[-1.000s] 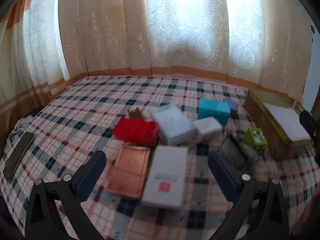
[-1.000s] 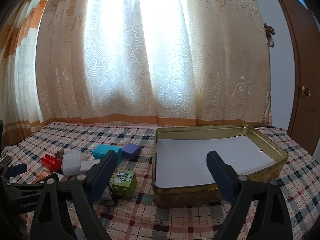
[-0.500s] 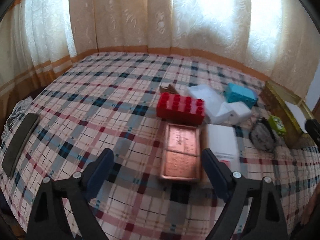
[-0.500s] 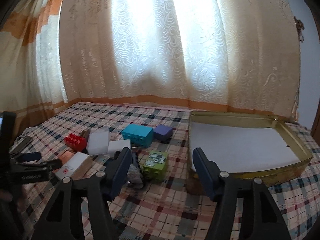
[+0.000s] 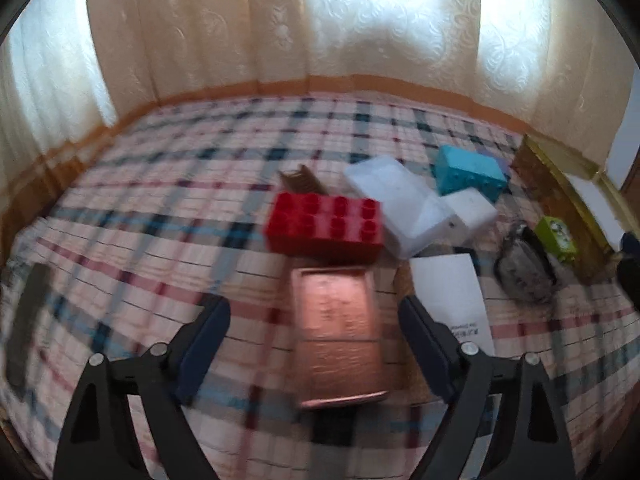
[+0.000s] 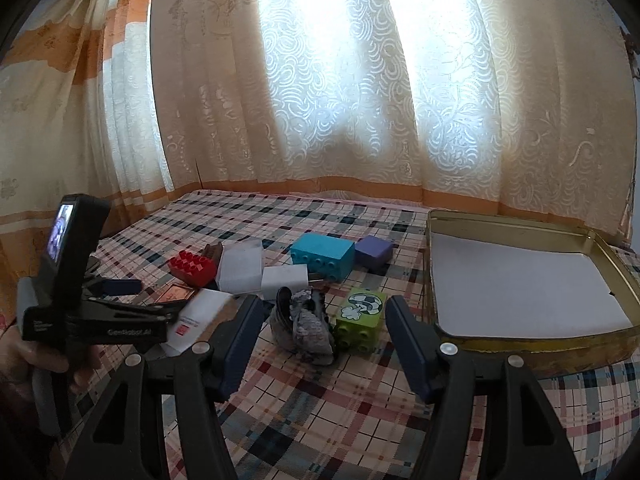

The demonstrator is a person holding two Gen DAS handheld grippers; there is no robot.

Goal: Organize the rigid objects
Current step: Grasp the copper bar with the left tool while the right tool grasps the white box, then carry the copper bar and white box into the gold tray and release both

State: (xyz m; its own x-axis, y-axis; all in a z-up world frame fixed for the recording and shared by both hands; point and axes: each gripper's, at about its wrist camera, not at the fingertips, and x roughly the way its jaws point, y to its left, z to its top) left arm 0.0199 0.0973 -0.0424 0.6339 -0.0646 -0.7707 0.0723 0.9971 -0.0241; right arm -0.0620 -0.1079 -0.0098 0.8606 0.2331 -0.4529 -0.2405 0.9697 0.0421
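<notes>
Hovering over a plaid bed (image 5: pixel 168 184), the left gripper (image 5: pixel 314 340) stands released, its fingers either side of a copper tin (image 5: pixel 338 332) without touching it; beyond the tin lies a red brick (image 5: pixel 326 224), with a clear box (image 5: pixel 396 204) and a teal brick (image 5: pixel 468 172) farther right; a white card box (image 5: pixel 450 292) lies just beside the tin. From the right wrist, the right gripper (image 6: pixel 324 344) is released too, nothing grasped; a grey crumpled thing (image 6: pixel 302 322) and a green block (image 6: pixel 360 318) sit ahead between its fingers; a gold tray (image 6: pixel 600 344) lined with white sits to the right; a purple block (image 6: pixel 374 252) touches the teal brick; a person's hand (image 6: pixel 44 360) holds the left gripper at the left edge.
</notes>
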